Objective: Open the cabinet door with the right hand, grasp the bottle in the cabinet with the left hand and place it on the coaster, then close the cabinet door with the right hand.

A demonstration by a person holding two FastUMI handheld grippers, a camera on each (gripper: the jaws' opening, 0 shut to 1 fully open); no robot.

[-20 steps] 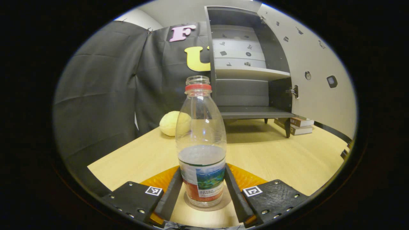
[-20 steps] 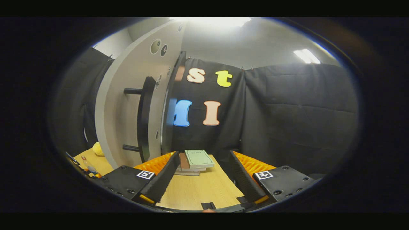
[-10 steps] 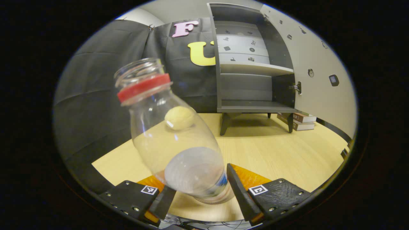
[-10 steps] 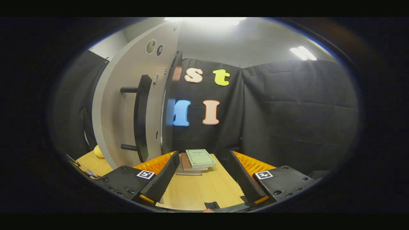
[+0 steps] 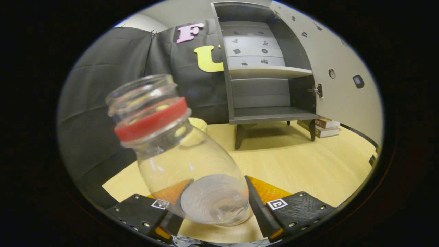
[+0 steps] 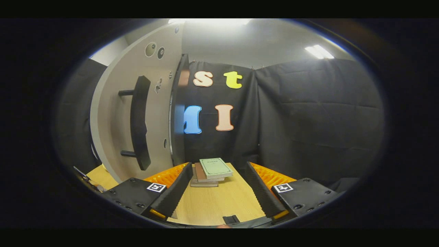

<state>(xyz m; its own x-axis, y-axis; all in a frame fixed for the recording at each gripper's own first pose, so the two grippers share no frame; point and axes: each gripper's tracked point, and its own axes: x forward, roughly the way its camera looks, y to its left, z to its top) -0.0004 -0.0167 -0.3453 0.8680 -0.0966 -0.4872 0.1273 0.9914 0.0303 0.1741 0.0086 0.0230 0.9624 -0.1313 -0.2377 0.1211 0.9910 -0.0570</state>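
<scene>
The clear bottle point(image 5: 178, 157) with a red neck ring and no cap leans far over toward the camera and to the left in the left gripper view. Its base rests low between my left gripper's fingers, and its body covers the left finger. My left gripper point(image 5: 215, 180) is open, and its right finger point(image 5: 255, 202) stands at the bottle's base. The coaster is hidden under the bottle. The grey cabinet point(image 5: 267, 72) stands open with bare shelves, its door point(image 5: 343, 96) swung right. In the right gripper view my right gripper point(image 6: 218, 164) is open and holds nothing, to the right of the door's black handle point(image 6: 139, 123).
A yellow round object point(image 5: 199, 123) lies on the wooden table point(image 5: 308, 164) behind the bottle. A stack of books point(image 5: 324, 125) sits beside the cabinet's right leg, and these books point(image 6: 211, 170) lie just ahead of my right gripper. Black cloth walls close the booth.
The bottle stood upright between my left fingers. They spread slightly and it tipped toward the camera and left, leaning further now. My right gripper drifted slightly right of the door.
</scene>
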